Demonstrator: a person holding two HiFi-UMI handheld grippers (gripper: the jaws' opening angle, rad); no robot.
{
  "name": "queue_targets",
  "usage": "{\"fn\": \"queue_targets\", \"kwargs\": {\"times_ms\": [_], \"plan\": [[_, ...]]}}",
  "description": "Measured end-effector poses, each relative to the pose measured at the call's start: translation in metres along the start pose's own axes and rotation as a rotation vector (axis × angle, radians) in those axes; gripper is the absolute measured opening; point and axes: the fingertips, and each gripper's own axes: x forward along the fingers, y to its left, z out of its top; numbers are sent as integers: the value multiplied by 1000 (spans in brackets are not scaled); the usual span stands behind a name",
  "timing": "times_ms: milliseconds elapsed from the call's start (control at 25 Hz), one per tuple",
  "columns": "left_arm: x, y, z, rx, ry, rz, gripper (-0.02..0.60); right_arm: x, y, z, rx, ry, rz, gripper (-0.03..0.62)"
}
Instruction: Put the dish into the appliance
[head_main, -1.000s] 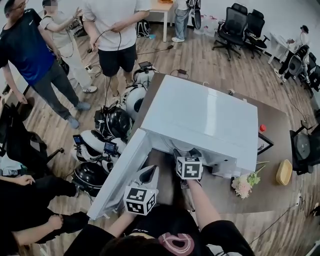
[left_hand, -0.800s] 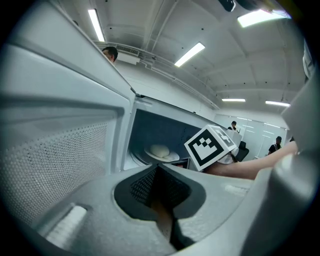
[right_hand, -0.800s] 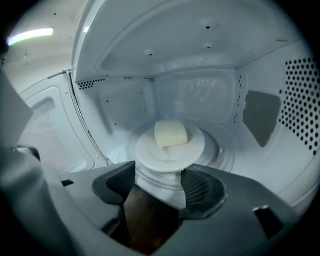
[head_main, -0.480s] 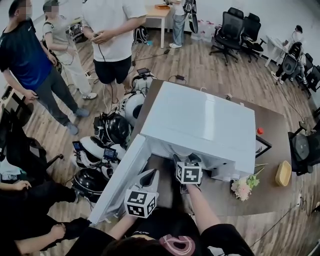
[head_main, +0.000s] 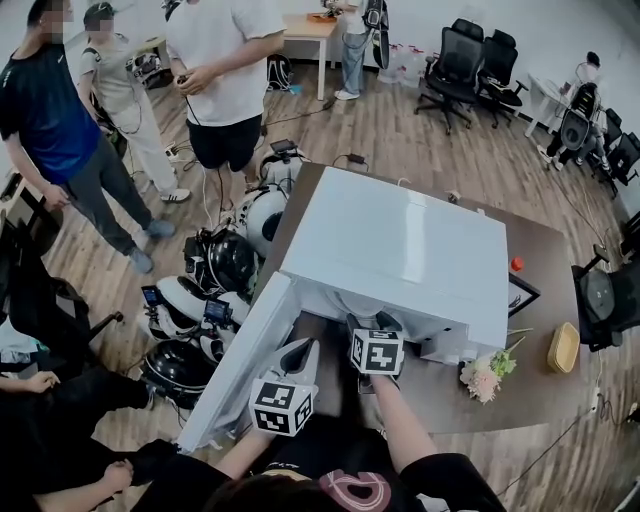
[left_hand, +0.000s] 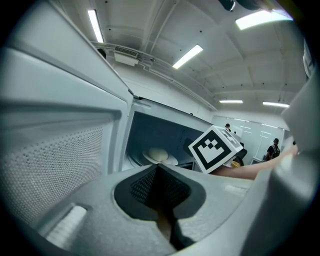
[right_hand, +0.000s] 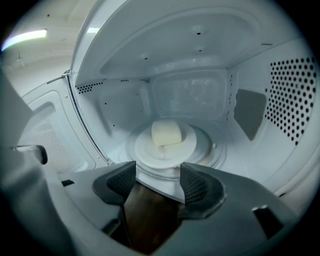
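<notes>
Since a second ago the people standing beyond the desk have shuffled a little, while both tongs sit about where they were. The right tongs' jaws have just eased a touch closer, with nothing gripped between them.

Nearest, the left tongs (head_main: 303, 348) hang close to the inner face of the open door (head_main: 245, 360), jaws together and empty. Just beside them, the right tongs (head_main: 372, 322) point down into the mouth of the white microwave (head_main: 400, 240). Their jaws stand wide apart, and only the front edge of the cavity floor shows between the pads.

Deeper in, the dish (right_hand: 165, 147), a white plate carrying a pale block (right_hand: 166, 132), rests on the glass turntable (right_hand: 217, 150) in the middle of the cavity, apart from both tongs.

Right of the microwave, a bunch of flowers (head_main: 487, 372) and a yellow bowl (head_main: 563, 347) lie on the brown desk (head_main: 545, 250).

Past the desk, round black-and-white shells (head_main: 225, 260) crowd the wooden floor. Behind them stand a person in a white shirt (head_main: 220, 60) and, further back, office chairs (head_main: 465, 55).
</notes>
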Motion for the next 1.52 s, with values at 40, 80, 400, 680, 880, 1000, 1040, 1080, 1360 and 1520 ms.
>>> {"fn": "queue_targets", "kwargs": {"times_ms": [40,80,400,680,880,1000,1040,1080,1360,1520], "plan": [[0,0,0,-1,0,-1,9,0,0,-1,2,0,-1,281],[0,1,0,0,0,-1,9,-1,1,-1,4,0,2,281],[6,-1,0,10,-1,-25,9,-3,3,-4,42,7,42,295],[2,0,2,12,-3,-38,9,-15,0,-2,90,-18,75,324],[1,2,1,2,-8,-50,8,-31,-2,-1,131,-67,87,331],[1,-2,0,2,-6,-69,9,-42,1,-2,130,-92,106,331],[1,-4,0,4,-6,-77,9,-46,3,-3,124,-99,118,331],[1,-5,-1,6,-5,-84,9,-50,4,-3,121,-111,127,331],[-7,-12,-4,8,2,-124,9,-87,8,-1,182,-221,121,322],[-11,-17,-7,8,4,-143,9,-106,9,-3,202,-257,101,286]]}}
